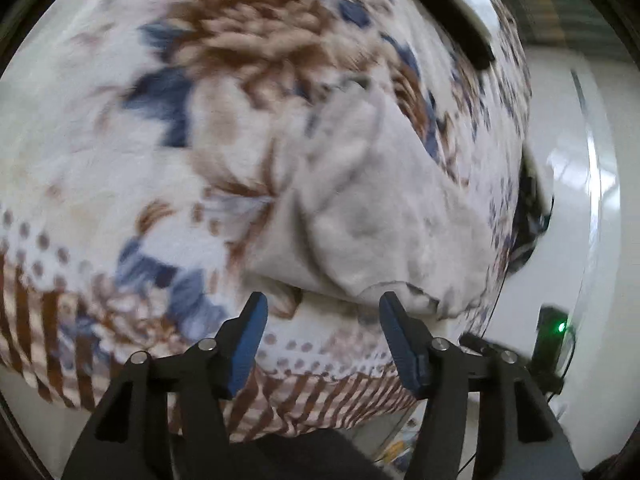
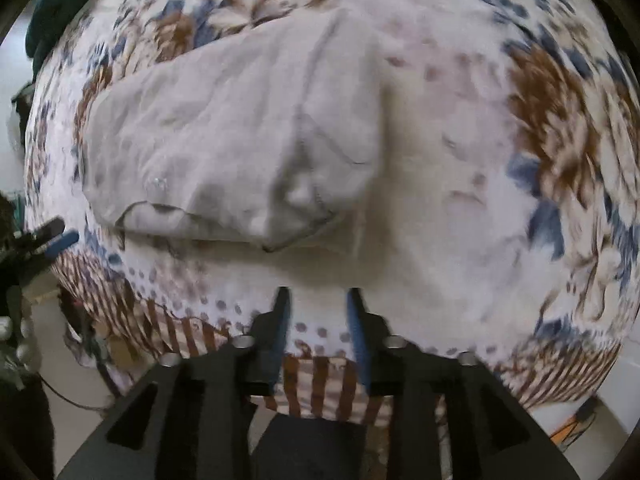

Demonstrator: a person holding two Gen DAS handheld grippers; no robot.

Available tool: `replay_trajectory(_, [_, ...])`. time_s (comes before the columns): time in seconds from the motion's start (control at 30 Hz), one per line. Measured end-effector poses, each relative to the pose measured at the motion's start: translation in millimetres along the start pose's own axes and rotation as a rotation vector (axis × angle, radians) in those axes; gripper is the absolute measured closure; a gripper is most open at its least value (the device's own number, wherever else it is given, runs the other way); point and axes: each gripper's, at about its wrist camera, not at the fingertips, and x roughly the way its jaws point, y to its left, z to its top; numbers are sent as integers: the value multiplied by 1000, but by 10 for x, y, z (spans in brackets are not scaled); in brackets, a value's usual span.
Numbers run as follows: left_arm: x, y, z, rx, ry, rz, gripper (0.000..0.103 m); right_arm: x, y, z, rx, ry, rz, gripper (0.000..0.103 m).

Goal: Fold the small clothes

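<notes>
A small pale grey garment (image 1: 372, 200) lies crumpled and partly folded on a floral blanket (image 1: 120, 184). In the right wrist view the garment (image 2: 232, 140) lies flat ahead and left of my right gripper. My left gripper (image 1: 322, 304) is open and empty, its blue pads just short of the garment's near edge. My right gripper (image 2: 318, 300) is open and empty, a short way in front of the garment's near hem. The left gripper also shows at the left edge of the right wrist view (image 2: 56, 236).
The blanket (image 2: 500, 200), with brown and blue flowers and a striped border, covers the work surface. A white floor (image 1: 568, 200) lies to the right of it. A dark device with a green light (image 1: 554, 326) sits near the blanket's edge. A dark teal cloth (image 2: 60, 4) lies at the far left.
</notes>
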Motion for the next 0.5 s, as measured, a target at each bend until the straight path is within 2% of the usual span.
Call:
replay_trajectory(0.1, [-104, -42, 198, -2, -56, 10, 47, -276, -262, 45, 132, -100, 73, 67])
replay_trajectory(0.17, [-92, -172, 459, 11, -95, 15, 47, -410, -464, 163, 255, -175, 152, 67])
replay_trajectory(0.23, [-2, -286, 731, 36, -114, 9, 47, -412, -639, 356, 363, -214, 247, 64])
replay_trajectory(0.37, [323, -549, 1279, 98, -110, 2, 47, -211, -807, 819, 488, -211, 374, 62])
replay_trajectory(0.43, [487, -631, 1455, 145, -85, 37, 48, -83, -780, 1026, 518, -202, 404, 64])
replay_trajectory(0.47, [564, -687, 1505, 185, -81, 82, 50, -65, -743, 1087, 515, -214, 393, 72])
replay_trajectory(0.5, [637, -744, 1529, 234, -81, 121, 51, -65, -664, 1135, 479, -245, 363, 94])
